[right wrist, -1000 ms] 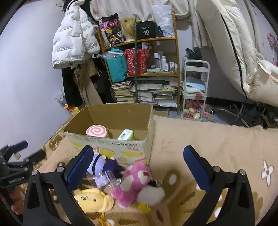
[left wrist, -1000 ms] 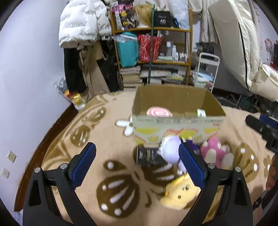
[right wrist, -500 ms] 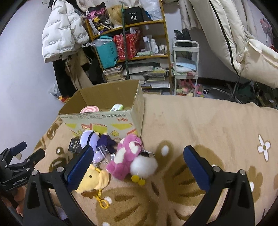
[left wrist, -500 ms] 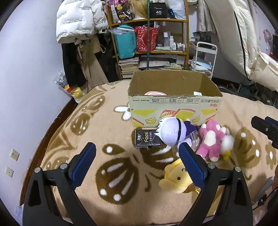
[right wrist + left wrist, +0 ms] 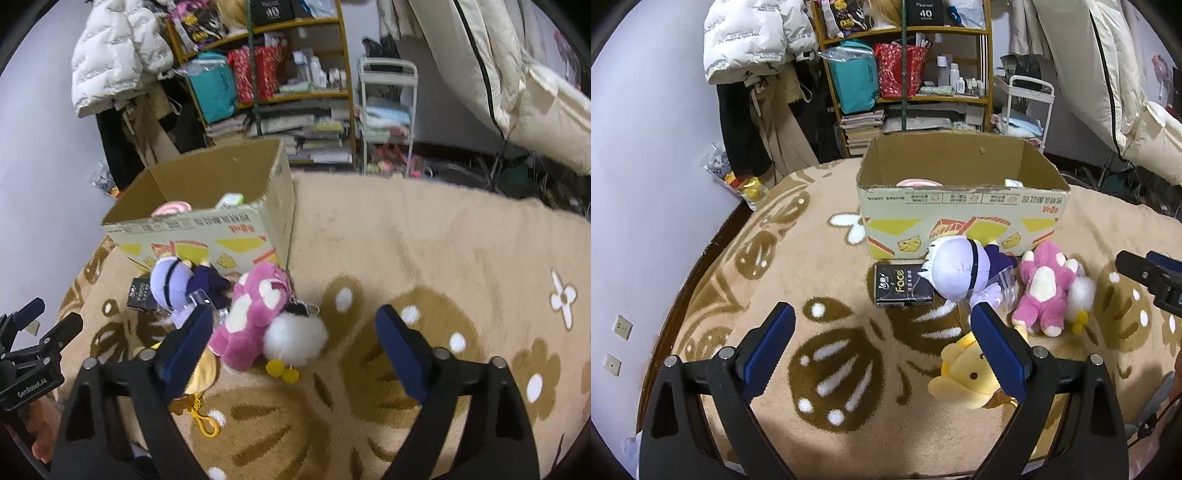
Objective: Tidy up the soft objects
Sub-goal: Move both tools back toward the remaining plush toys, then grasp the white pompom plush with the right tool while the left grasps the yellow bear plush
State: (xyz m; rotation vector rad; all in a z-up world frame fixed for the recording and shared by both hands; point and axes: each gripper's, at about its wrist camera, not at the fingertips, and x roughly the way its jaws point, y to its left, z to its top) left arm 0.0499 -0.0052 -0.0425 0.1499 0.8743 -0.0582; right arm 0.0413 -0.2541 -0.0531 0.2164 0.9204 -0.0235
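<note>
Cardboard box (image 5: 962, 206) on the rug already holds a few items (hard to identify), while pink plush (image 5: 255, 314), purple doll (image 5: 958, 271) and yellow plush (image 5: 967, 376) wait outside, near both spread, empty hand-held grippers, left (image 5: 882, 352) and right (image 5: 293, 345) (jaws just narrowing).

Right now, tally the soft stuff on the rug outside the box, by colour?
Lilac-headed plush doll: 1
Pink plush: 1
Yellow plush: 1
White pompom: 1
Black tissue pack: 1
Total: 5
</note>
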